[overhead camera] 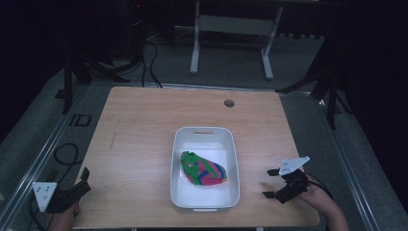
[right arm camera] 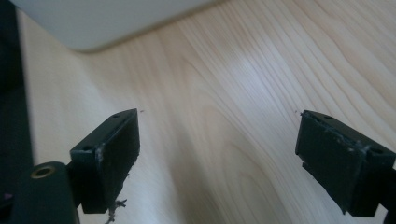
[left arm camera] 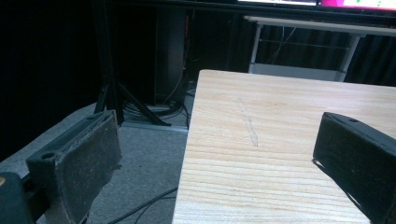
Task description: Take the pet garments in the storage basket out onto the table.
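White rectangular tub (overhead camera: 206, 134), rounded corners, lower centre of the high view, long side running up the frame. Inside, in its lower half: a crumpled multicoloured cloth (overhead camera: 202, 168), green, pink and blue stripes. The upper half of the tub floor is bare. A pale corner of the tub (right arm camera: 107, 18) crosses the upper left of the right gripper view.

Surface: light wooden table (overhead camera: 139, 125), grain visible, a small round grommet hole (overhead camera: 229, 103) near its upper edge, right of centre. A faint scuff line (left arm camera: 247, 123) runs along the wood in the left gripper view. Grey floor around the table; dark room. White frame legs (overhead camera: 231, 33) stand at the top centre, black stands at either side, cables (overhead camera: 149, 62) trail on the floor at upper left.

Left gripper (overhead camera: 82, 182) at the lower left corner of the frame, by the table's near corner, held in a hand (overhead camera: 62, 219). Its own view (left arm camera: 219, 154) has jaws wide apart, nothing between them, one over the floor, one over the table edge.

Right gripper (overhead camera: 271, 183) at lower right, on the table beside the tub's lower right corner, not touching it. Its own view (right arm camera: 217, 144) has jaws spread wide, bare wood between.

The cloth lies between the two grippers: near the right one, well apart from the left.
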The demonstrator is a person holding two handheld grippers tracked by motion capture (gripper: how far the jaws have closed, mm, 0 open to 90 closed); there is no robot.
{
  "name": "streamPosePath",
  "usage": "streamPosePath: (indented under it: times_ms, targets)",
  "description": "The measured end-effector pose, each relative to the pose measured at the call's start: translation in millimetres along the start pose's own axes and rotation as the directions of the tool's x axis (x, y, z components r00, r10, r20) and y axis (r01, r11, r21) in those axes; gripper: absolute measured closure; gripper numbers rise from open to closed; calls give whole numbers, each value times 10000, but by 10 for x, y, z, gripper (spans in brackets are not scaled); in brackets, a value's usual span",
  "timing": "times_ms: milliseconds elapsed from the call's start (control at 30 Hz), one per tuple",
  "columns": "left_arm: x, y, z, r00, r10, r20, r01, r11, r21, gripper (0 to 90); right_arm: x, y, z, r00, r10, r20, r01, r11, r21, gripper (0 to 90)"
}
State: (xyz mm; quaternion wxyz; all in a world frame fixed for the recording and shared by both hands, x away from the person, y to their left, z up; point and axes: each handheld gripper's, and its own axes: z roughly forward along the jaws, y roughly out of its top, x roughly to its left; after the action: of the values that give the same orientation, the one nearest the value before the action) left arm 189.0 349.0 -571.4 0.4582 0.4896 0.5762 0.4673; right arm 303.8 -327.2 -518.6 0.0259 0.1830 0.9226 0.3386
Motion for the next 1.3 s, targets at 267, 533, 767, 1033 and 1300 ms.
streamPosePath:
  times_ms: [267, 533, 767, 1033, 1300]
  targets:
    - [5, 0, -1, 10000, -49, 76, 50, 10000, -11, 13, 91, 374, -100, 9977, -445, -505, 439, 9989, -141, 139]
    - [6, 0, 0, 9999, -38, 121, 38, 10000, -4, 13, 158, 755, -196, 9962, -734, -469, 714, 9966, -421, 133]
    - [8, 0, -1, 9999, -49, 159, 49, 10000, -17, 14, 239, 1142, -209, 9873, -1483, -564, 1451, 9877, -578, 131]
    - [9, 0, -1, 9998, -49, 176, 49, 10000, -14, 14, 338, 1461, -32, 9752, -2076, -769, 2079, 9781, -44, 129]
    - [10, 1, 0, 9998, -60, 177, 60, 10000, -2, 14, 421, 1667, 283, 9667, -2370, -970, 2443, 9671, 716, 128]
